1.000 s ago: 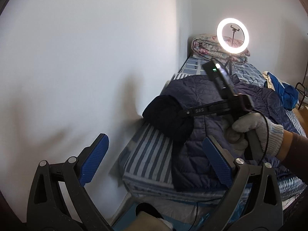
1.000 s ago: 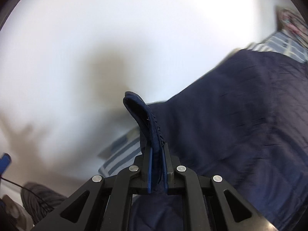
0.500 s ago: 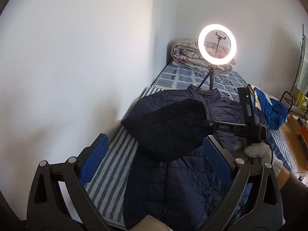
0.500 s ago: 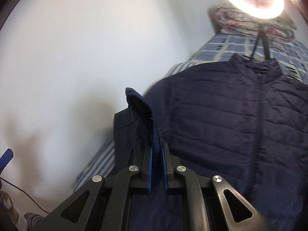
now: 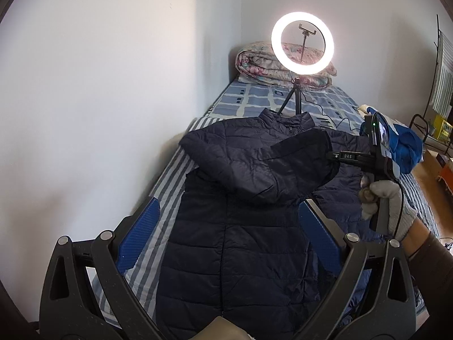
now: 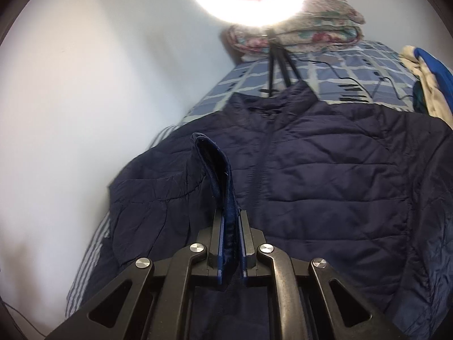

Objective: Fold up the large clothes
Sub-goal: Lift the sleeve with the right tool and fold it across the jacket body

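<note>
Right hand-held gripper [image 6: 230,248], its jaws clamped on the cuff [image 6: 218,170] of the jacket's sleeve [image 5: 271,167], holds that sleeve lifted across the chest of the navy quilted jacket [image 5: 235,243]; the gloved hand [image 5: 382,201] carrying it shows at the right of the left wrist view. Left hand-held gripper [image 5: 226,240], jaws standing wide apart and empty, hangs over the lower half of the garment. Jacket lies front up and spread flat on the bed [image 5: 170,181], collar toward the ring light [image 5: 302,43] and the rolled quilt [image 5: 254,62], one side near the wall. Progress, as judged: spreading appears complete and the first sleeve fold is under way but not laid down; the other sleeve, whose place cannot be told, and the body folds appear still to do.
</note>
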`<control>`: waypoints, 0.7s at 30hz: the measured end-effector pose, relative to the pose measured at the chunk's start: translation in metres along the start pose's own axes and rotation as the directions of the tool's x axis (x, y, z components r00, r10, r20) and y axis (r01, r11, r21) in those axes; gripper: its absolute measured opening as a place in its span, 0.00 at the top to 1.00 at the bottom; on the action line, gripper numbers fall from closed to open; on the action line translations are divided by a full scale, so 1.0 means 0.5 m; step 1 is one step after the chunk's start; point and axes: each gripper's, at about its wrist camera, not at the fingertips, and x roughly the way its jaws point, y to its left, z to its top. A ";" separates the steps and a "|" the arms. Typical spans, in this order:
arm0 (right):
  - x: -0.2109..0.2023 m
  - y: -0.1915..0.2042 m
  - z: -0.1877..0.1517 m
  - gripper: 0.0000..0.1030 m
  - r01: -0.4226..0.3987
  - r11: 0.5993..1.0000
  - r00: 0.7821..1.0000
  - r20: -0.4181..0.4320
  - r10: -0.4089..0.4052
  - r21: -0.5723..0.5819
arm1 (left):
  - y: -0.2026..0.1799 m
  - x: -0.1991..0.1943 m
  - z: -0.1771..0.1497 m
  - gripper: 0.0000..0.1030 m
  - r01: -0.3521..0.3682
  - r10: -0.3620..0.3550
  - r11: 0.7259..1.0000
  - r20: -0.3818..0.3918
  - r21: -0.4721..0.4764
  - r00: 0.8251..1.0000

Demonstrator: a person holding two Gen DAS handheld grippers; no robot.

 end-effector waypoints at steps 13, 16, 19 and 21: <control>0.012 -0.154 0.005 0.94 0.190 0.970 0.981 -0.002 -0.192 0.155 | -0.040 0.022 0.015 0.02 0.012 -0.012 1.000 -0.005 0.027 1.000; 0.021 -0.177 0.000 0.94 0.225 0.956 0.974 -0.024 -0.224 0.186 | -0.037 0.024 0.014 0.02 0.011 -0.010 1.000 -0.010 0.021 1.000; 0.033 -0.190 -0.010 0.94 0.268 0.943 0.963 -0.053 -0.263 0.197 | -0.036 0.026 0.014 0.03 0.010 -0.009 1.000 -0.011 0.022 1.000; 0.041 -0.195 -0.015 0.94 0.276 0.941 0.961 -0.071 -0.267 0.195 | -0.036 0.026 0.014 0.02 0.013 -0.012 1.000 -0.014 0.023 1.000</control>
